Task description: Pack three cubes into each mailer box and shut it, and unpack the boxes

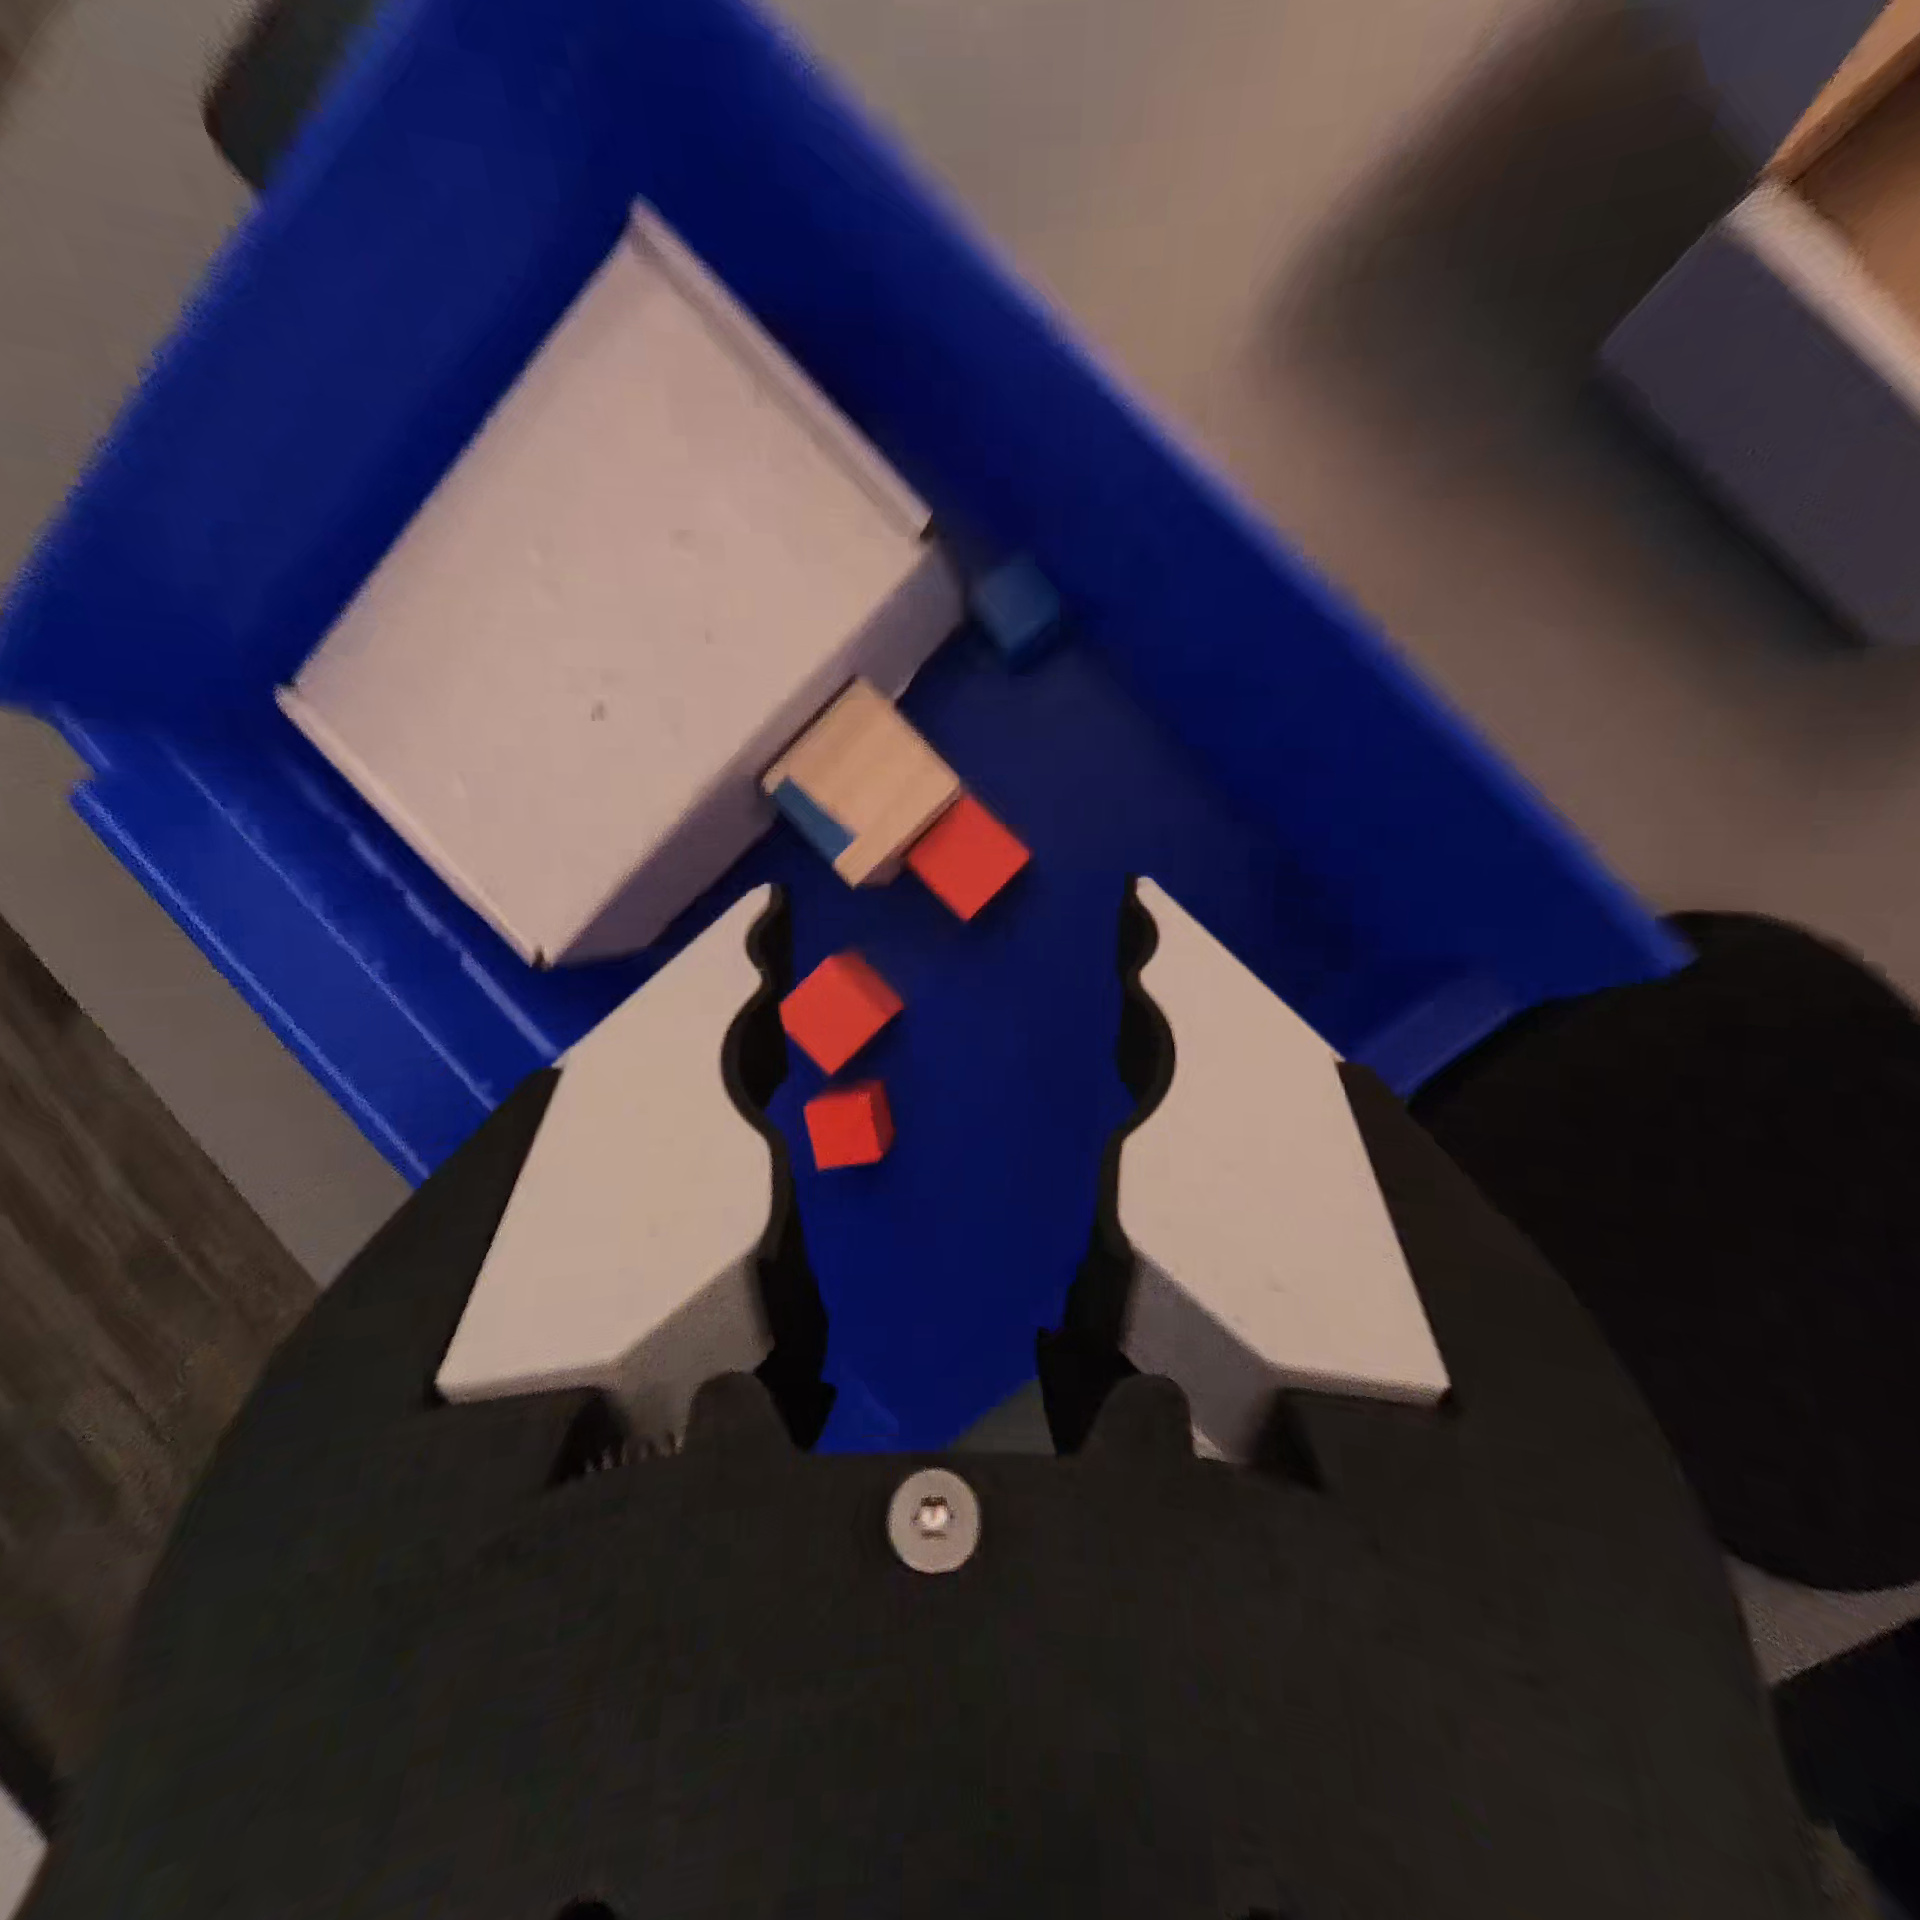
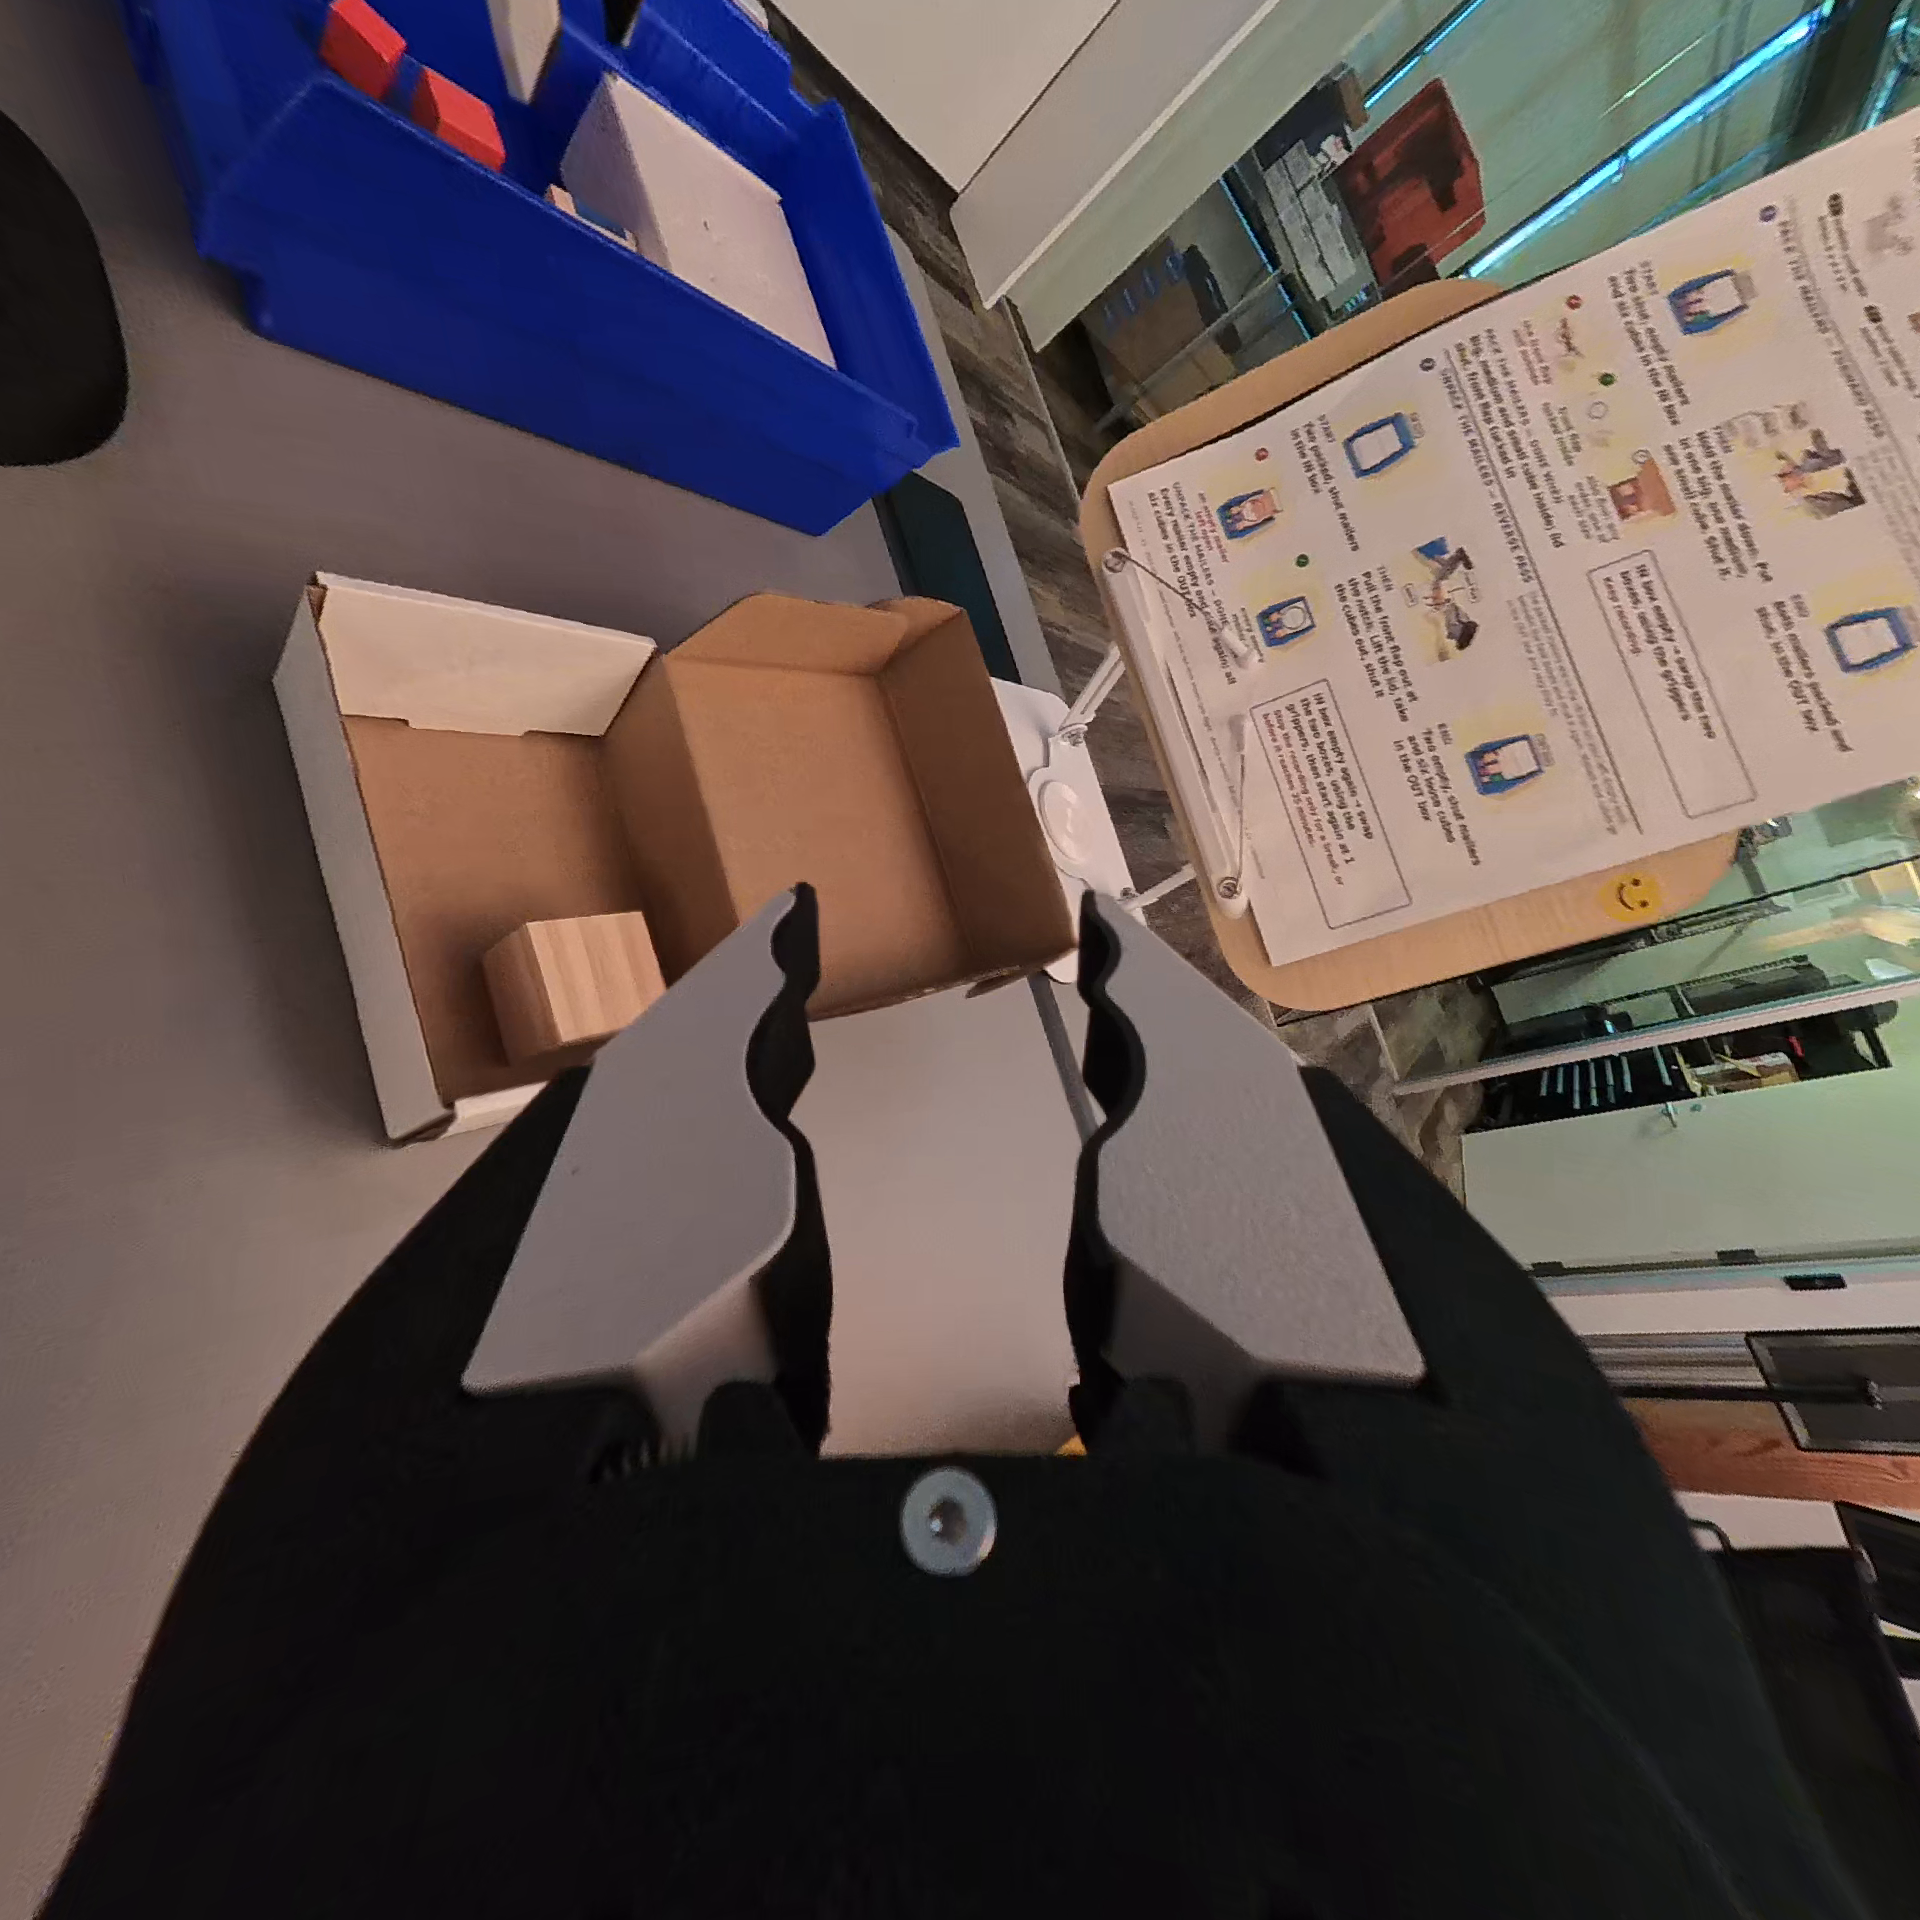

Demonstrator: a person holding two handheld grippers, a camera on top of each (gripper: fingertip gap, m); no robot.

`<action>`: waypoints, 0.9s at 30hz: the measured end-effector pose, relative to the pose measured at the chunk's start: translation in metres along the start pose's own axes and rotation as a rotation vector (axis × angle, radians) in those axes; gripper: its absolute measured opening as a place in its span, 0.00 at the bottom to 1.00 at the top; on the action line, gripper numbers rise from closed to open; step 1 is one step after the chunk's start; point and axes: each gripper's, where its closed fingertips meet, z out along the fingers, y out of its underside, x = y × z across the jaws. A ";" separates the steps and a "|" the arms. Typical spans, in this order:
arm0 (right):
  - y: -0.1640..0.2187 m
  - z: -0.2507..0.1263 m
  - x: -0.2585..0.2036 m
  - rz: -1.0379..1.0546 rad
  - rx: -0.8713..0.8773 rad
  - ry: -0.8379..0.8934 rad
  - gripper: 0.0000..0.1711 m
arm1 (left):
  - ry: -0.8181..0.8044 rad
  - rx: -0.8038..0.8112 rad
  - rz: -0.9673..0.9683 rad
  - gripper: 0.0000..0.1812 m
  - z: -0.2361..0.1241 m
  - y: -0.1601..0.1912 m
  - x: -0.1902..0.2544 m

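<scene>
In the left wrist view my left gripper [image 1: 951, 899] is open and empty above a blue bin [image 1: 1195, 582]. The bin holds a shut white mailer box [image 1: 613, 582], three red cubes [image 1: 840, 1008] [image 1: 849, 1124] [image 1: 968, 857], a plain wooden cube [image 1: 862, 774] and a blue cube [image 1: 1016, 606]. In the right wrist view my right gripper [image 2: 943, 904] is open and empty, above the grey table by an open mailer box [image 2: 520, 821]. One wooden cube [image 2: 574, 971] lies in that box, whose lid [image 2: 831, 779] is folded back.
The blue bin [image 2: 540, 322] stands beyond the open box in the right wrist view. An instruction sheet on a round board [image 2: 1507, 623] stands past the table's edge. A dark round object [image 1: 1704, 1247] lies beside the bin. The open box's corner [image 1: 1808, 364] shows at upper right. The tips of one gripper are about 35 cm away from the tips of the other.
</scene>
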 end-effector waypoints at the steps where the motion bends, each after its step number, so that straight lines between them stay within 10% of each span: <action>1: 0.000 0.001 -0.003 -0.007 -0.003 -0.006 0.28 | -0.010 -0.031 -0.008 0.35 0.006 0.012 -0.006; 12: 0.011 0.010 -0.010 -0.030 -0.051 -0.030 0.28 | -0.126 -0.276 -0.273 0.32 0.047 0.075 -0.048; 27: 0.016 0.010 -0.008 -0.046 -0.077 -0.021 0.28 | -0.120 -0.295 -0.568 0.14 0.050 0.074 -0.047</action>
